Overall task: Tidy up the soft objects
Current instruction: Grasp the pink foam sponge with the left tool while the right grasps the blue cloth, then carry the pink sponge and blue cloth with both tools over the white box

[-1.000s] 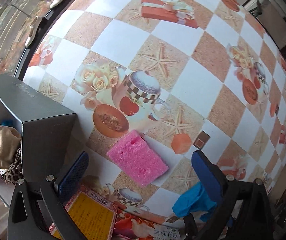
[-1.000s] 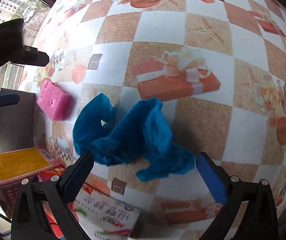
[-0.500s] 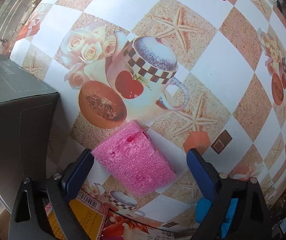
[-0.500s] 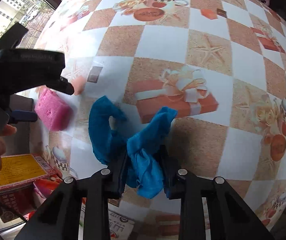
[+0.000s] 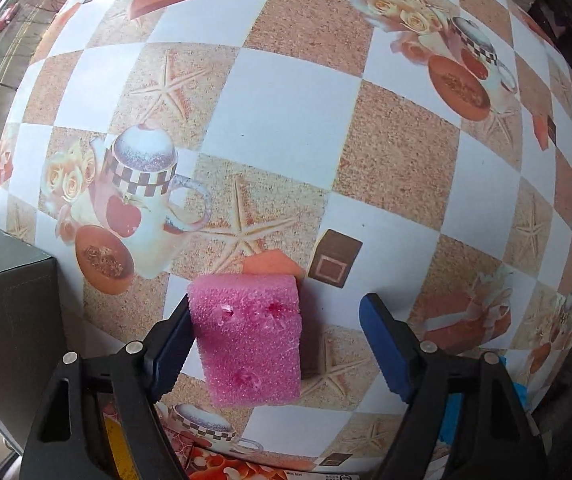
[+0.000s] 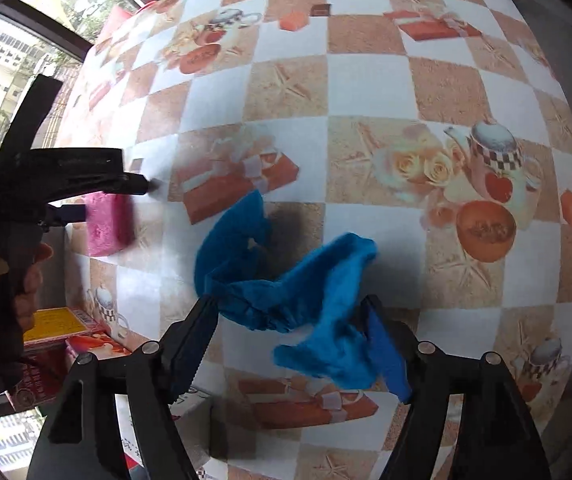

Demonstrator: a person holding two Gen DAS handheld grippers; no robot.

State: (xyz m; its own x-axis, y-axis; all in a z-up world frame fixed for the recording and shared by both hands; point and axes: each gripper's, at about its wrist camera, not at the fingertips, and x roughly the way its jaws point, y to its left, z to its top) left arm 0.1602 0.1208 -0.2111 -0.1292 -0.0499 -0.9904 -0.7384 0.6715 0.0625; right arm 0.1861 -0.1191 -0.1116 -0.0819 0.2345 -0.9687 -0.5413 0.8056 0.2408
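Note:
A pink sponge (image 5: 246,340) lies on the checkered tablecloth (image 5: 286,92) between the jaws of my left gripper (image 5: 276,308), which points straight down. Those jaws are closing: the left pad touches the sponge's side and the right pad stands clear of it. The right wrist view also shows the sponge (image 6: 108,220) at the left. A crumpled blue cloth (image 6: 286,280) hangs between the jaws of my right gripper (image 6: 290,304), casting a shadow on the table. The right jaws are opening, and the cloth drapes against the right finger only. A corner of the cloth (image 5: 452,408) shows behind my left gripper.
A dark grey box (image 5: 10,312) stands just left of the sponge. A red and yellow packet (image 6: 54,324) lies at the near table edge. A person's hand (image 6: 26,280) holds the left gripper. A window is behind the table's left side.
My left gripper came down over the sponge and narrowed its jaws around it. My right gripper shut on the blue cloth, raised it, then spread its jaws again.

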